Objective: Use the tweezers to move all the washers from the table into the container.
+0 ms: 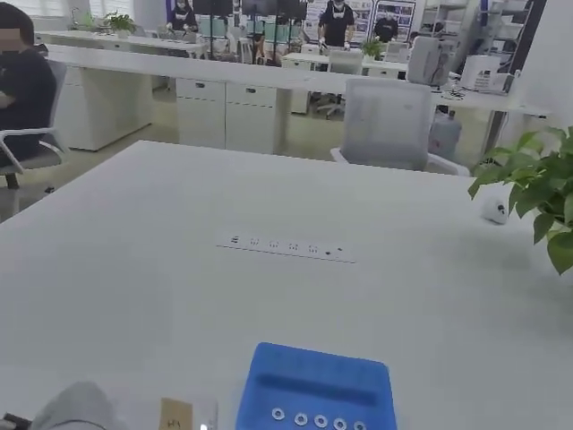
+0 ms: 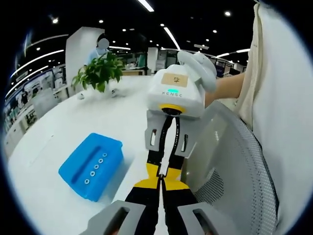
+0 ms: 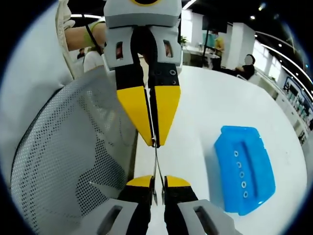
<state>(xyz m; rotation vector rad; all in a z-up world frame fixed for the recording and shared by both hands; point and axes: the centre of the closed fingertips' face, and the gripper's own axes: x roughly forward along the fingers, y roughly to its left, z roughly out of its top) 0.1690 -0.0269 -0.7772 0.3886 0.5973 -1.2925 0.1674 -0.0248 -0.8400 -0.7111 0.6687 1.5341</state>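
Yellow-tipped jaws of the left gripper (image 2: 162, 180) are rising from the bottom of the left gripper view and are pressing together on one end of the tweezers (image 3: 156, 166), a thin metal strip. The right gripper (image 3: 157, 183) is meeting it nose to nose and is clamping the other end, so both tongs are clenched on the same tool. A gloved hand (image 2: 198, 66) is holding the right gripper's white housing. A white mesh chair back (image 3: 63, 161) is crowding in just beside both grippers, with the person's pale clothing (image 2: 286, 122) past it.

The blue container (image 1: 313, 390) is lying on the white table (image 1: 134, 269), off to the side of the tongs and apart from them. Five washers (image 1: 320, 420) are sitting in a row on its top face beside a long groove. Beyond it a socket strip (image 1: 285, 246) is lying flush in the tabletop, a potted plant (image 1: 537, 184) is leaning in at the right edge, and an office chair (image 1: 387, 121) is standing at the far side.
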